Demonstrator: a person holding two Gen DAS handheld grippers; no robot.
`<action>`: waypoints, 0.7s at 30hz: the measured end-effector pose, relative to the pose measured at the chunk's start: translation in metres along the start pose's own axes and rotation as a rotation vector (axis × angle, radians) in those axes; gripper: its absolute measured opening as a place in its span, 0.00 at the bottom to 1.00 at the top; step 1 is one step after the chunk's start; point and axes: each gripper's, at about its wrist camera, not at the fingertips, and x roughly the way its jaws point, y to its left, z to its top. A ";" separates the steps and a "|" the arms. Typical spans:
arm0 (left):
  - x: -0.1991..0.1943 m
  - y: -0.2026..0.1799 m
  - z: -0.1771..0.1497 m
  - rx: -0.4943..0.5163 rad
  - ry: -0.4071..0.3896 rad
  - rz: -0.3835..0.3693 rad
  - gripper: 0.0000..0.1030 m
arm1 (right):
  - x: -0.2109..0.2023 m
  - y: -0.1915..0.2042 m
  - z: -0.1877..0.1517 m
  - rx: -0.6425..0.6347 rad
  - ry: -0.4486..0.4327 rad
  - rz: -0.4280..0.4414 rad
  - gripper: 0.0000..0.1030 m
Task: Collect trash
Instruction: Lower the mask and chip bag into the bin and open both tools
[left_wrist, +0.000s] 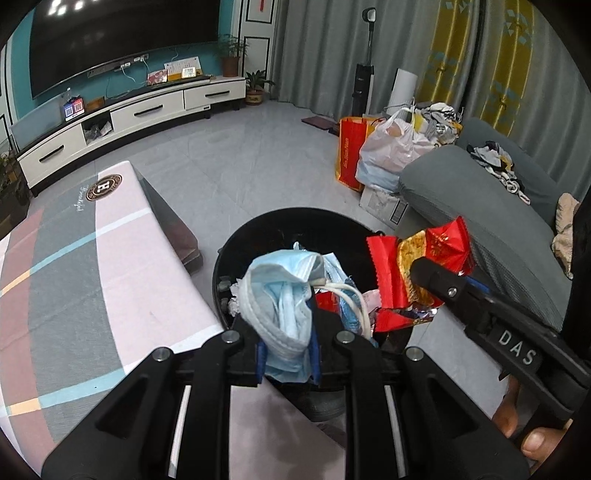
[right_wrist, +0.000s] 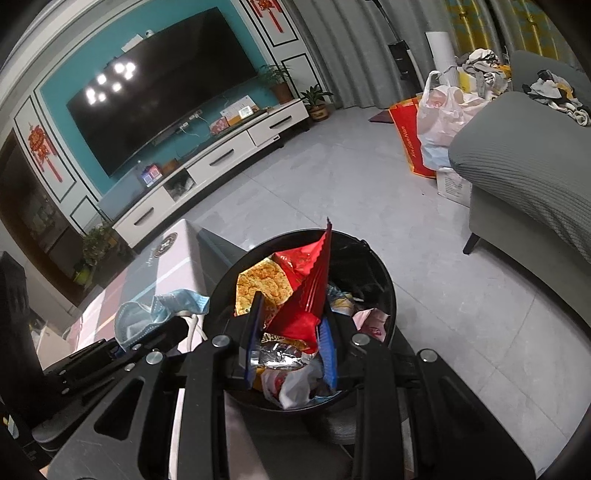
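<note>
Left hand-held gripper (left_wrist: 286, 354) clamps blue face mask (left_wrist: 280, 295).
Right hand-held gripper (right_wrist: 290, 347) clamps red snack wrapper (right_wrist: 306, 295); black trash bin (right_wrist: 384, 280) below both.

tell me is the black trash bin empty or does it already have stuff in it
Already partly filled: the black trash bin holds crumpled wrappers and foil below the red snack wrapper gripped above it.

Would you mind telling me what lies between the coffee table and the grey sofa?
The black trash bin stands on the floor between the coffee table and the grey sofa, already holding wrappers; the right wrist view shows it best.
</note>
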 end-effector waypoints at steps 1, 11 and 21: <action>0.005 0.000 0.000 -0.001 0.007 0.002 0.18 | 0.002 -0.001 0.000 0.001 0.003 -0.005 0.28; 0.029 -0.002 0.003 0.003 0.043 0.014 0.19 | 0.017 -0.005 0.003 -0.005 0.031 -0.035 0.28; 0.040 -0.006 0.007 0.007 0.057 0.018 0.20 | 0.024 -0.006 0.003 -0.010 0.052 -0.047 0.28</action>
